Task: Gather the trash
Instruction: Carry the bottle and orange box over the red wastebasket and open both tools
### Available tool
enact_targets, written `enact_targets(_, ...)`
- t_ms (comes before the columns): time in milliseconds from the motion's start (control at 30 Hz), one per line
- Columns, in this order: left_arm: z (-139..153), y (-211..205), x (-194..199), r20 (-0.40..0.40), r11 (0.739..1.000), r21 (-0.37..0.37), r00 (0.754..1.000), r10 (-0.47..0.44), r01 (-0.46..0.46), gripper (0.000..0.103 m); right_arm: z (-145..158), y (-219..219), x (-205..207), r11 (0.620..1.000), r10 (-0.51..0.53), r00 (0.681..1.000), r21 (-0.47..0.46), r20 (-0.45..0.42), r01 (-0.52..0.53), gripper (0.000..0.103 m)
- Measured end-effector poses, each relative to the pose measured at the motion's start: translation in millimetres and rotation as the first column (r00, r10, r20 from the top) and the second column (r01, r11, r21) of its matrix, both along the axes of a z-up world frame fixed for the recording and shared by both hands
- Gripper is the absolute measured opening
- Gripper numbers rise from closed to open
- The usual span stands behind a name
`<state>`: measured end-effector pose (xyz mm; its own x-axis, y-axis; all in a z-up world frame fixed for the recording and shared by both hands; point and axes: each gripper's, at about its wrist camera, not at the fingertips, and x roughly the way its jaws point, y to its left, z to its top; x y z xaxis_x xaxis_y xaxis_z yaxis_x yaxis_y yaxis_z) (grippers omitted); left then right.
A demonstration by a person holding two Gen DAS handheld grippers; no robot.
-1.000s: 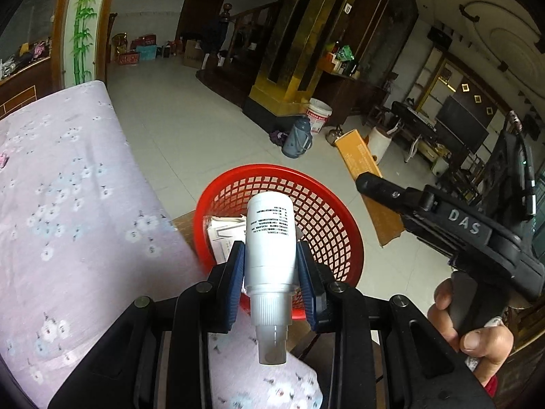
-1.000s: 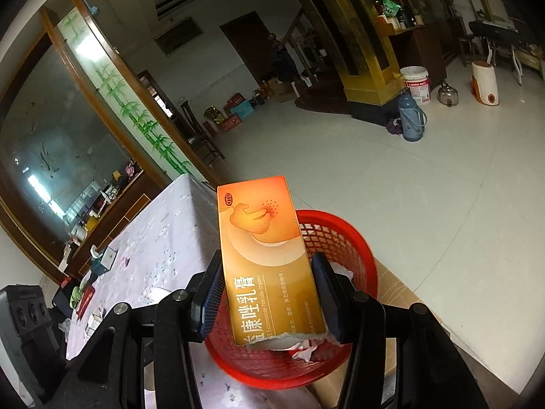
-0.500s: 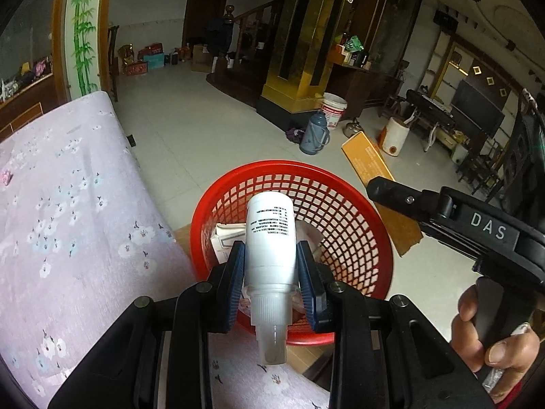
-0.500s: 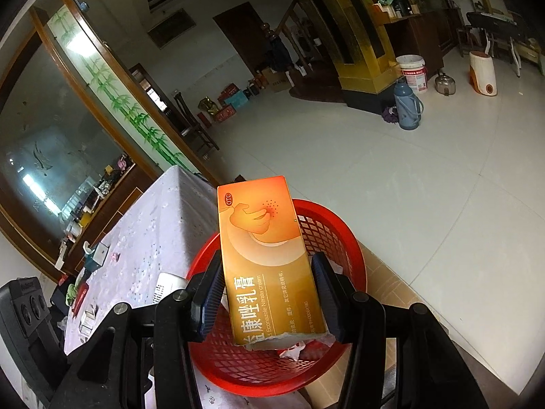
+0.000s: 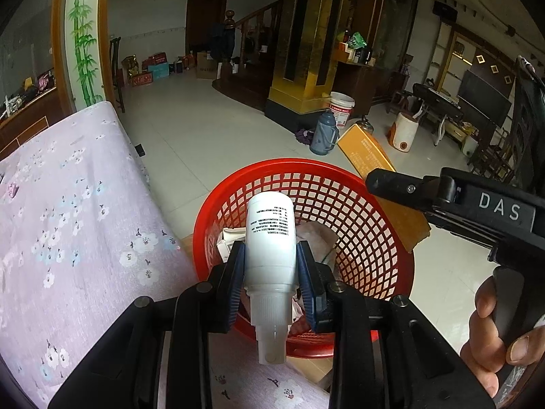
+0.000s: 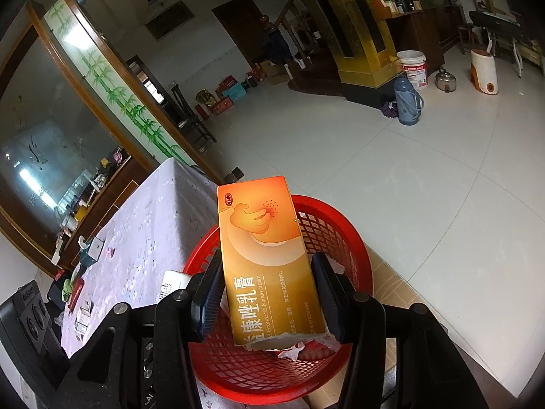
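Table: left of both views, under a lilac cloth printed with small flowers; small clutter at its far end in the right wrist view, too small to identify.
Floor: pale glossy tiles, large open room. Bamboo-painted panel at left wall, dark staircase at back, gold-and-black pillar at centre.
On floor near pillar: white bucket, blue flask.
Basket: red plastic mesh, round, just beside the table edge, standing on a brown surface. Crumpled paper and white scraps inside.
Left tongs: closed around a bottle, over the basket's near rim. Bottle white, cylindrical, small black print, translucent nozzle end pointing back at the camera.
Right tongs: clamped on the sides of a box, above the basket. Box orange, long, flat, marked "OTC", Chinese lettering, hand graphic; torn at its near end.
Hand: lower right of left wrist view, on the right tool's handle.
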<state>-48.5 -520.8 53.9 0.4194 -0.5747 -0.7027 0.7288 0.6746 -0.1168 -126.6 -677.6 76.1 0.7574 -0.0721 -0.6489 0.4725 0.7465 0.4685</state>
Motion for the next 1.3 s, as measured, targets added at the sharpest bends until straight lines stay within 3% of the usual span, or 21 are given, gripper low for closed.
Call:
enact_targets(333, 0, -3, 2, 0.008, 1.000, 0.009, 1.000, 0.001, -0.001, 0.029, -7, -3, 10, 1.000, -0.001, 1.000, 0.007, -0.025, 0.001, 0.056)
enact_targets(400, 0, -4, 0, 0.015, 1.000, 0.010, 1.000, 0.002, -0.002, 0.029, -7, -2, 11, 1.000, -0.001, 1.000, 0.004, -0.030, 0.001, 0.060)
enact_targets(500, -1, -4, 0, 0.017, 1.000, 0.012, 1.000, 0.005, -0.006, 0.041, -7, -3, 11, 1.000, -0.006, 1.000, 0.008, -0.027, 0.006, 0.061)
enact_targets(667, -1, -4, -2, 0.029, 1.000, 0.013, 1.000, 0.006, -0.007, 0.048, -8, -5, 6, 1.000, -0.012, 1.000, 0.019, -0.019, 0.013, 0.061)
enact_targets(1033, 10, 10, -10, 0.057, 1.000, 0.005, 0.998, 0.024, -0.024, 0.055, 1, 3, -9, 1.000, -0.012, 1.000, 0.019, 0.003, 0.012, 0.062)
enact_targets(1300, 20, 40, -16, 0.108, 0.996, 0.019, 0.990, 0.087, -0.089, 0.058, 13, 27, -11, 1.000, 0.025, 0.999, 0.006, 0.025, -0.025, 0.063)
